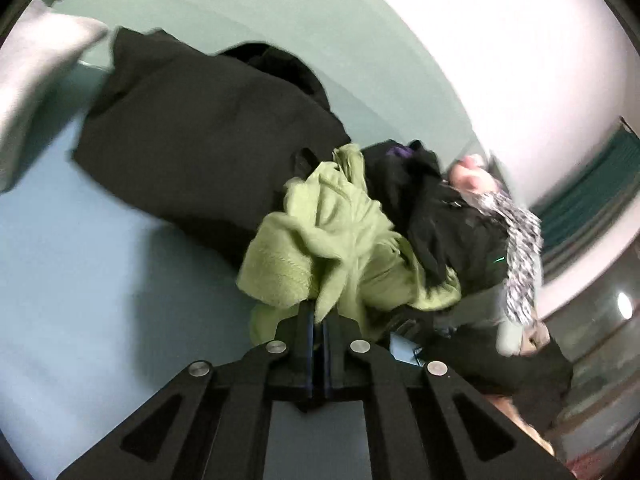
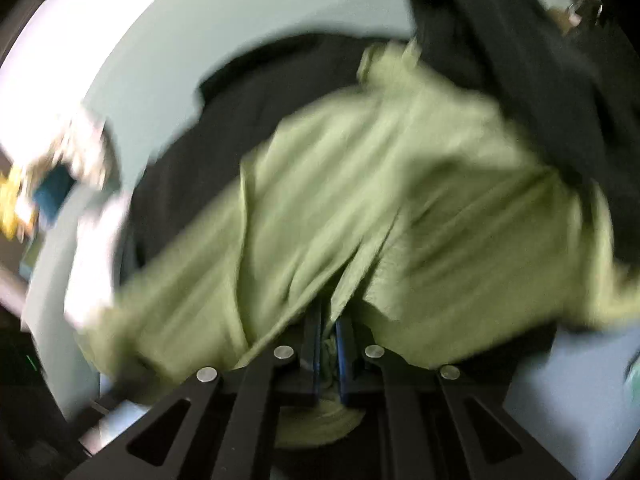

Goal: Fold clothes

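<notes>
Inspector A: Green garment [image 1: 344, 240] — bunched and crumpled, hanging over the pale blue-green surface [image 1: 80, 260], its near edge caught in the left gripper [image 1: 319, 320]. Left fingers [image 1: 307, 328] are pressed nearly together, pinching a fold of the green cloth between them.

Inspector B: Confirmed. In the right wrist view the same green garment [image 2: 380, 200] fills most of the frame, heavily blurred. The right gripper [image 2: 329, 336] points into it from below; its fingers [image 2: 313, 344] are close together with green cloth bunched in the narrow gap.

Inspector A: Surroundings, left view: a dark garment [image 1: 200, 132] lies spread on the surface beyond and to the left of the green one, touching it. A second black garment [image 1: 440, 216] is heaped just right of the green cloth, overlapping it. A black-and-white patterned fabric [image 1: 520, 248] lies at that heap's right edge.

Inspector B: Right view shows dark cloth [image 2: 540, 80] above and right of the green garment, overlapping its upper edge. Whether it lies on or under the green, I cannot tell. A grey cloth [image 1: 36, 80] sits at the far left of the left view.
</notes>
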